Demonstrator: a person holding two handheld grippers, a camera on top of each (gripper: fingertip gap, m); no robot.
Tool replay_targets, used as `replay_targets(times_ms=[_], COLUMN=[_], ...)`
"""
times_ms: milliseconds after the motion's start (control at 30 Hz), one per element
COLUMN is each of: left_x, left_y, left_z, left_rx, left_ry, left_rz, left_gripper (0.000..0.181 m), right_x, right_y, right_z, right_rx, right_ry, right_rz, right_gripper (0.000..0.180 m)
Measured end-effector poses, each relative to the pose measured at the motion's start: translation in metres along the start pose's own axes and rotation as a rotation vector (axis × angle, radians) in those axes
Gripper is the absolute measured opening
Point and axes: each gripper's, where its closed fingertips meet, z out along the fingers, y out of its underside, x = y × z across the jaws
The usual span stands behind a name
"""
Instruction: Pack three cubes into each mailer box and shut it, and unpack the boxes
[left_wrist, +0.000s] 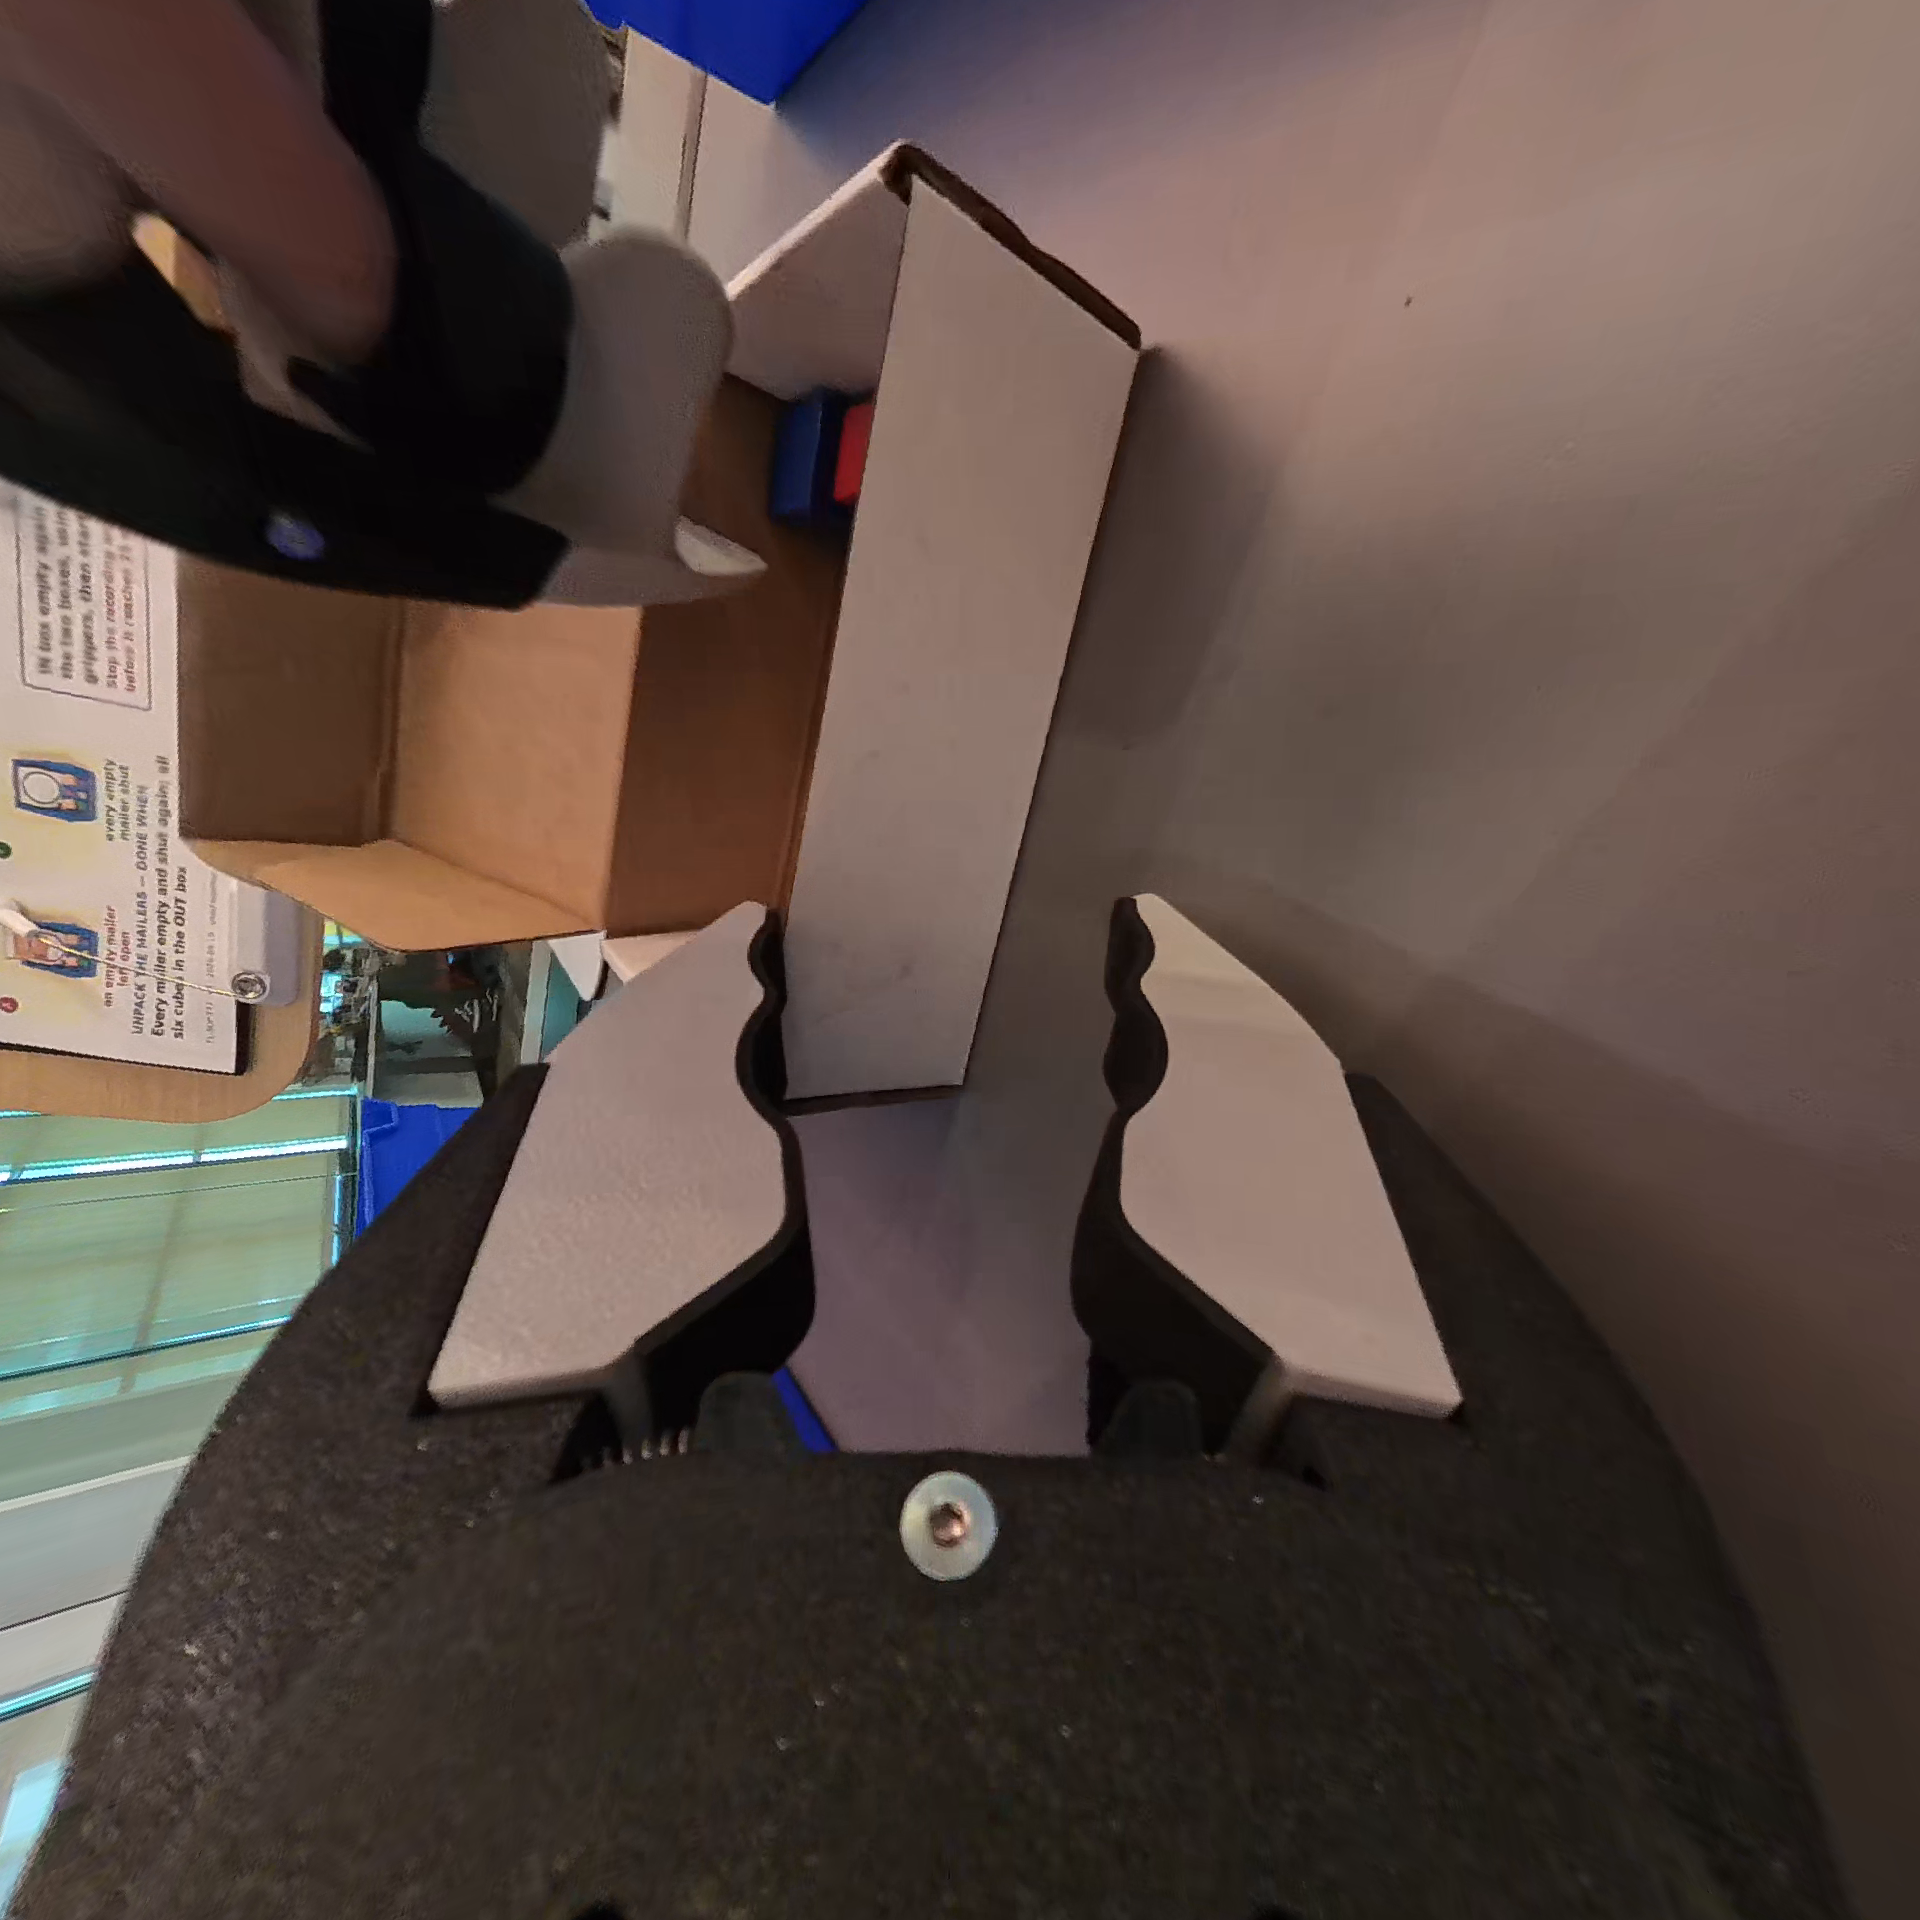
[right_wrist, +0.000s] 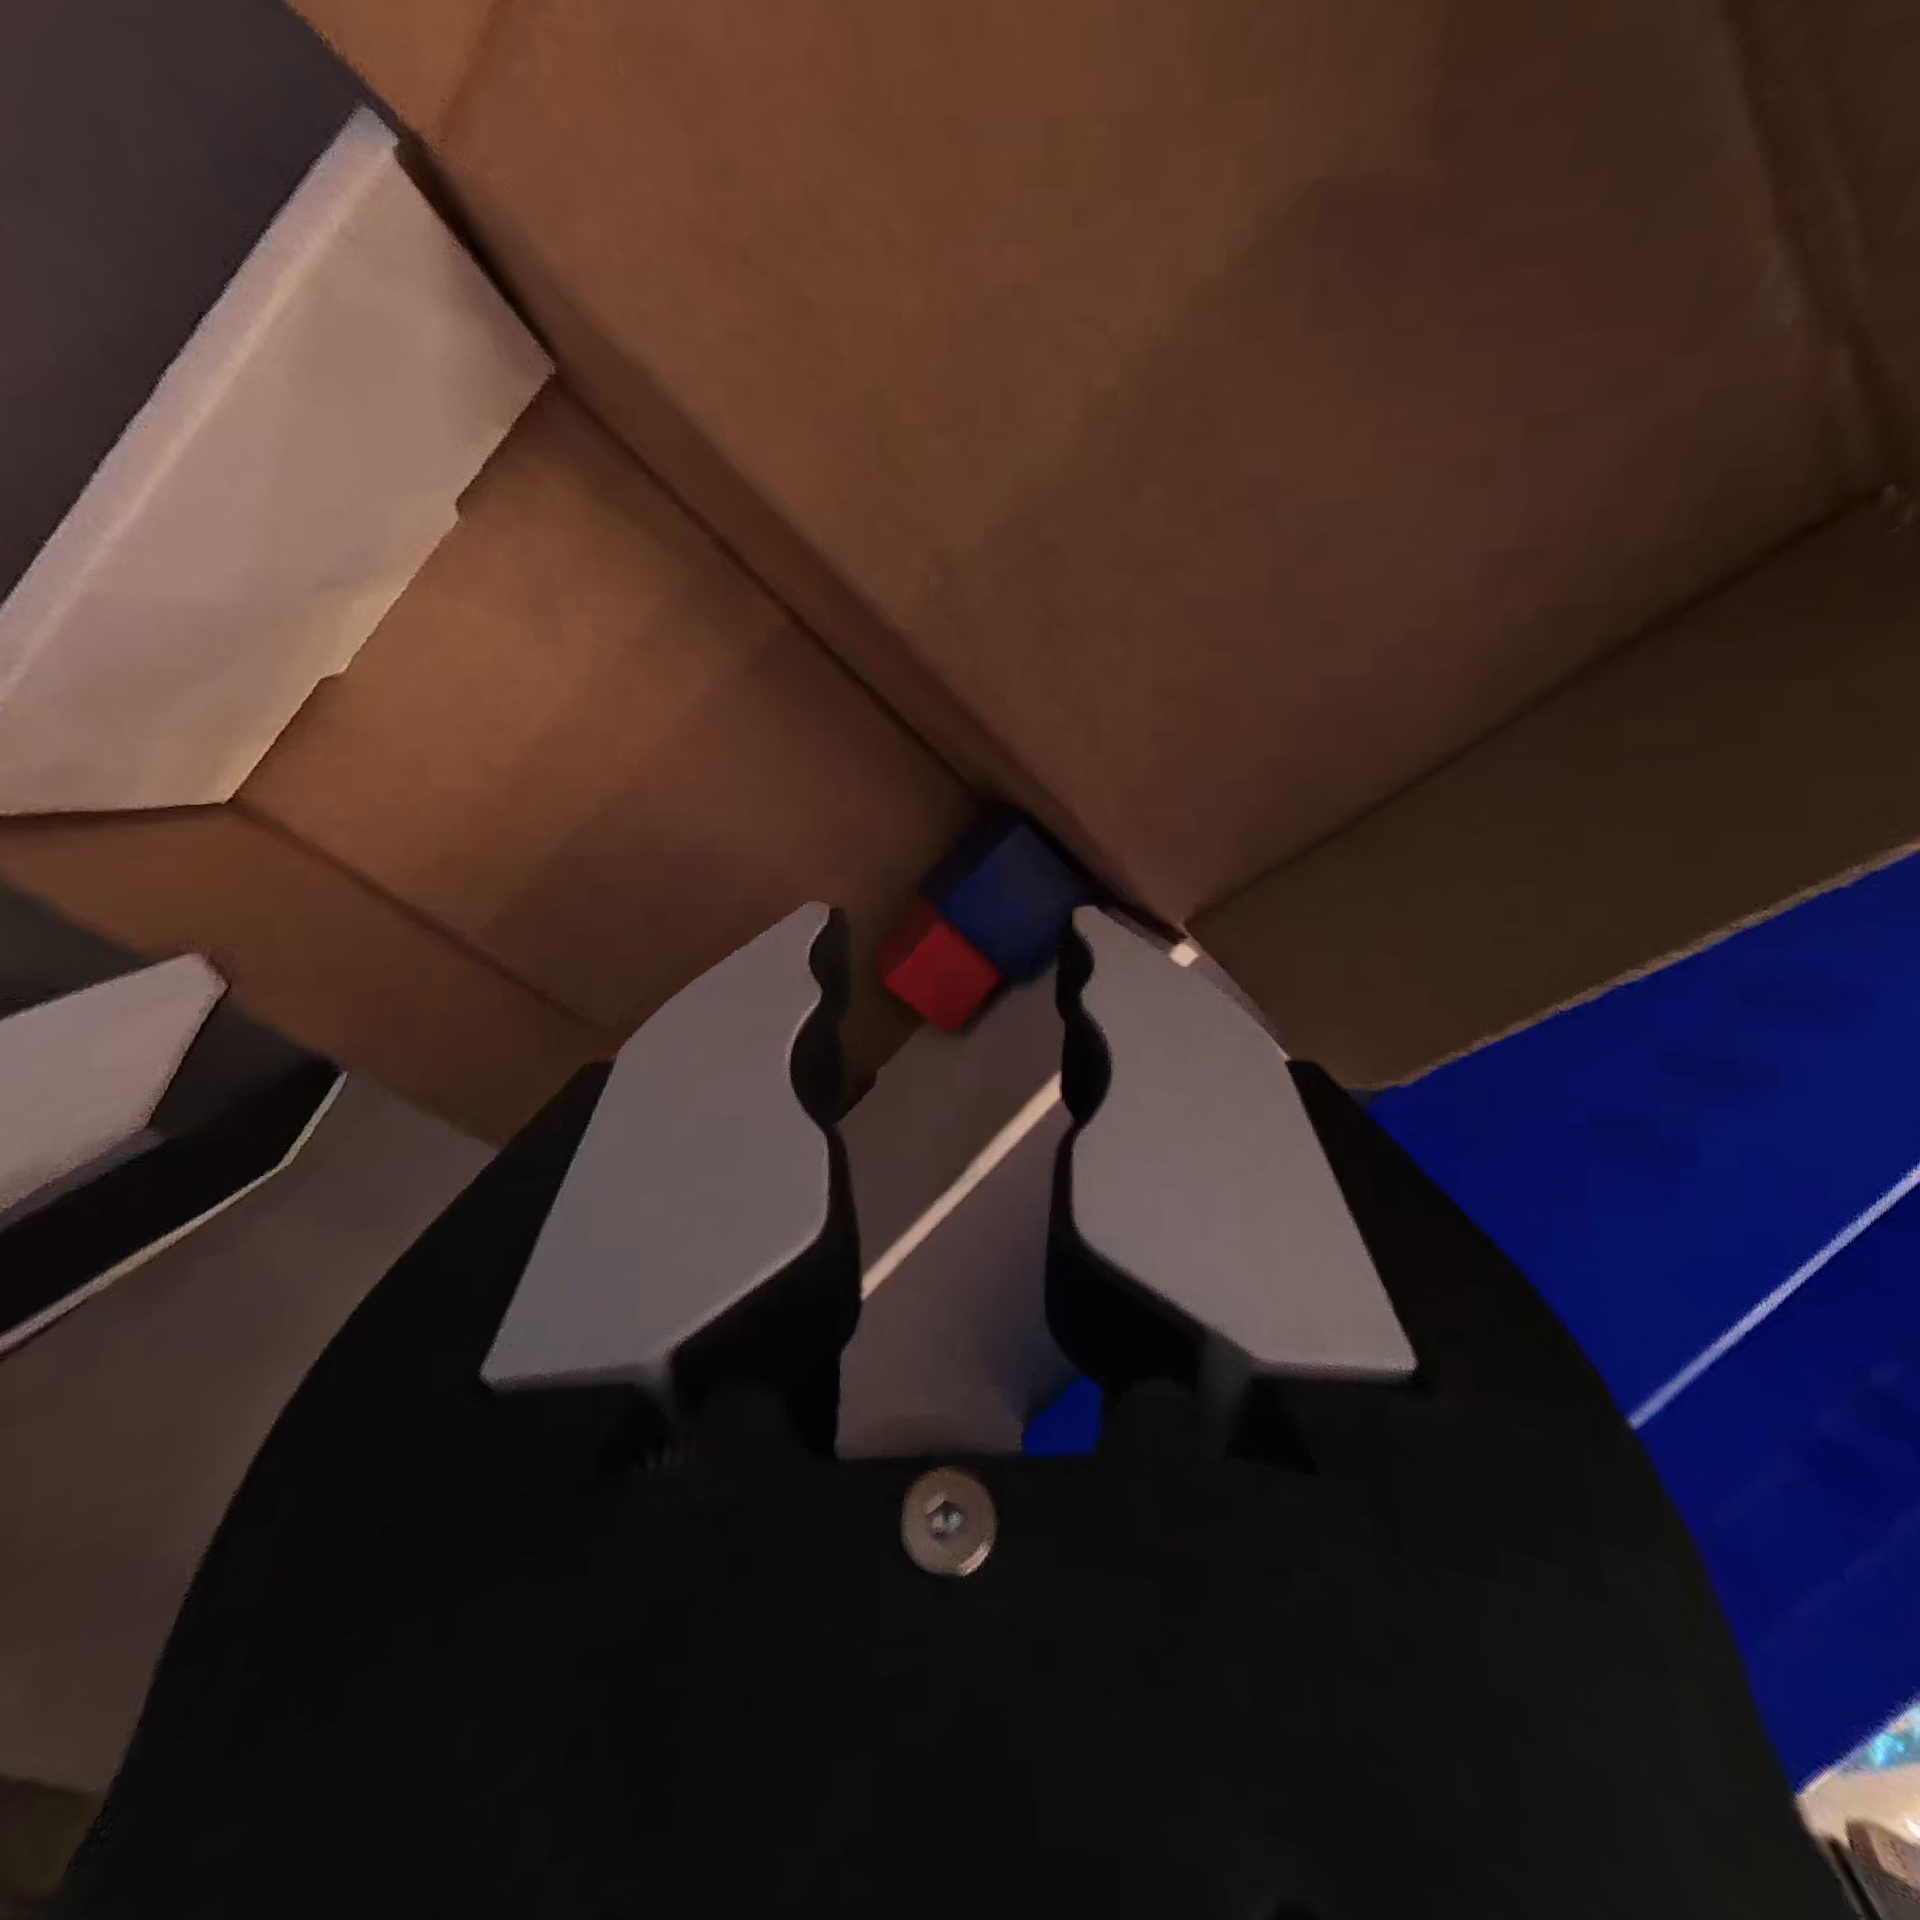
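An open mailer box, white outside and brown inside, lies on the grey table; its white front wall (left_wrist: 935, 644) faces me. A blue cube (left_wrist: 798, 457) and a red cube (left_wrist: 854, 449) sit in its far corner. My left gripper (left_wrist: 940, 930) is open and empty, its left fingertip touching the box's near corner. My right gripper (left_wrist: 717, 561) reaches into the box from the upper left. In the right wrist view it (right_wrist: 945, 930) is open and empty, just short of the red cube (right_wrist: 935, 971) and blue cube (right_wrist: 1003, 894) in the brown corner (right_wrist: 1143, 520).
A clipboard with an instruction sheet (left_wrist: 104, 831) stands left of the box. A blue bin (left_wrist: 727, 42) is at the far end of the table and blue plastic (right_wrist: 1662, 1195) shows right of the box. Grey table (left_wrist: 1507, 623) lies to the right.
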Motion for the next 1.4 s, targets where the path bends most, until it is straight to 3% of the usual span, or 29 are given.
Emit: replay_targets(times_ms=[33,367,567,767,900,1000,1100,1167,1267,1400], left_x=[0.0,0.0,0.0,0.0,0.0,0.0,0.0,0.0,0.0,0.0], left_y=[0.0,-0.001,-0.001,-0.001,-0.001,-0.001,-0.001,0.0,0.0,0.0], left_z=[0.0,0.0,0.0,0.0,0.0,0.0,0.0,0.0,0.0,0.0], left_rx=[0.0,0.003,0.005,0.005,0.003,0.003,0.002,0.003,0.001,0.001], left_ry=[-0.001,0.0,0.001,0.002,0.004,0.004,0.004,0.003,0.004,0.003], left_rz=[0.004,0.005,0.004,0.007,0.005,0.006,0.009,0.012,0.01,0.01], left_gripper=[0.059,0.06,0.06,0.06,0.06,0.06,0.059,0.059,0.059,0.059], right_x=[-0.001,0.008,-0.009,-0.043,-0.026,-0.032,-0.037,-0.043,-0.026,-0.036], right_y=[0.001,0.007,0.0,-0.013,-0.031,-0.024,-0.016,-0.01,-0.008,-0.012], right_z=[0.003,0.026,0.022,0.008,-0.004,0.0,0.008,0.009,0.013,0.016], right_rx=[-0.016,-0.109,-0.07,0.017,0.141,0.096,0.033,0.015,0.046,0.104], right_ry=[0.012,0.137,0.047,-0.145,-0.123,-0.155,-0.169,-0.206,-0.084,-0.157], right_rz=[0.003,0.005,-0.022,-0.078,0.005,0.008,-0.084,-0.259,-0.467,-0.533], right_gripper=[0.039,0.037,0.038,0.034,0.033,0.043,0.048,0.05,0.045,0.043])
